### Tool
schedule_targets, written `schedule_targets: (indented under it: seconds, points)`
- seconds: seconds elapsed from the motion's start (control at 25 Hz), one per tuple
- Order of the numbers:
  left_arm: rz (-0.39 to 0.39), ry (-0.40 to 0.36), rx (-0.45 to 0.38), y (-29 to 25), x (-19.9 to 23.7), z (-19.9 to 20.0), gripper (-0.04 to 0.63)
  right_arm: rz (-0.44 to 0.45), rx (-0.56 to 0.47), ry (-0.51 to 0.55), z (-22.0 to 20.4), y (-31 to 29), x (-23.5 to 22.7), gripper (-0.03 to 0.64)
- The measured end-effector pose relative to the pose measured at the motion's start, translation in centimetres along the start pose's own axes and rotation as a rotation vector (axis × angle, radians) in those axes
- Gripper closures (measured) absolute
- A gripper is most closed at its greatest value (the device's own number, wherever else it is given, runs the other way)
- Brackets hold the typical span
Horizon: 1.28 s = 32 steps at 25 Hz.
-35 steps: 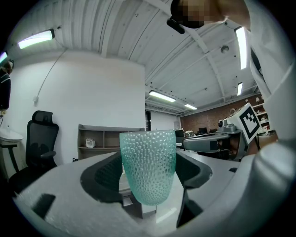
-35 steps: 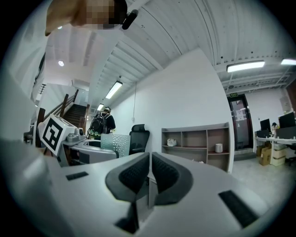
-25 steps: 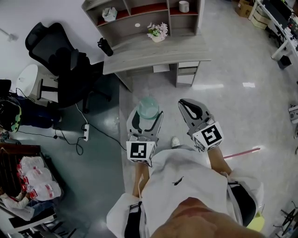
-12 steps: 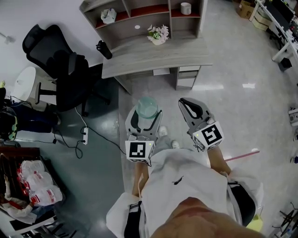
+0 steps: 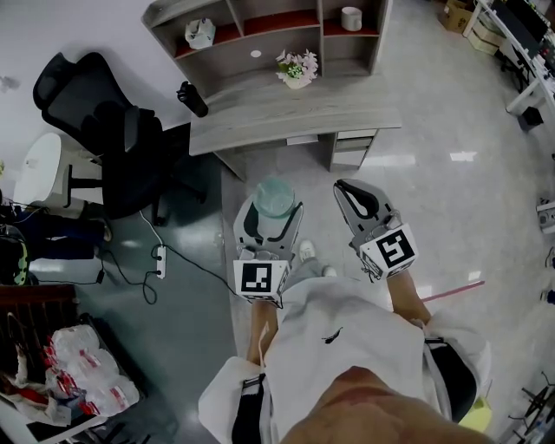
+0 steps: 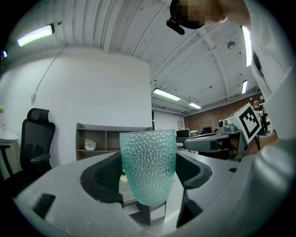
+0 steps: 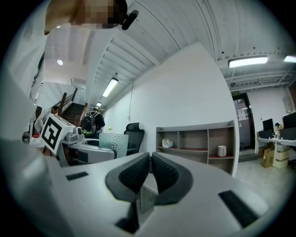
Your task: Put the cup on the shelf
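A pale green dimpled glass cup stands upright between the jaws of my left gripper, which is shut on it. The same cup shows at the left of the right gripper view. My right gripper is held beside it, jaws shut with nothing between them. The grey shelf unit rises from the back of a grey desk, ahead of both grippers and still some way off.
On the shelf sit a white mug and a pale object. A flower pot and a black bottle are on the desk. A black office chair stands at the left, cables and a power strip on the floor.
The desk and shelf have shifted slightly in the head view as the person walks. Both grippers keep their pose, the cup still held in the left one.
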<state>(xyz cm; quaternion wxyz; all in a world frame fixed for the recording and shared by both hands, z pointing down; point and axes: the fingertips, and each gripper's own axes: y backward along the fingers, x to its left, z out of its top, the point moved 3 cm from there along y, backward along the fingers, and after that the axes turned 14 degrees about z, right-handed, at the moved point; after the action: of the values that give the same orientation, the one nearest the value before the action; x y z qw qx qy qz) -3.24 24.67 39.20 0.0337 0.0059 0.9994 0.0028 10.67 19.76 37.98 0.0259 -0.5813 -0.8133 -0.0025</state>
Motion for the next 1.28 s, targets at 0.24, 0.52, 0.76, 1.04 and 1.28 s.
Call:
schedule_targets:
  seconds: [0.24,0.52,0.76,1.04,1.28]
  points:
    - [-0.028,-0.005,-0.002,-2.2,2.0,-0.2,0.221,-0.03,0.002,-0.007,-0.3,-2.4,-1.2,0.578]
    - [-0.072,-0.003,-0.01,-5.2,4.6,0.0,0.221,-0.074,0.003,0.0,0.3,-5.6,-2.8,0.578]
    - [-0.116,0.005,-0.023,-7.3,6.6,0.0,0.221,-0.117,0.008,0.004,0.4,-7.9,-3.4,0.578]
    - [-0.143,0.004,-0.036,-9.7,7.9,0.1,0.221,-0.145,0.017,0.01,0.4,-9.7,-4.8,0.578]
    - [-0.152,0.008,-0.041,-12.0,8.3,0.3,0.221,-0.156,0.018,0.014,0.5,-10.7,-6.8,0.578]
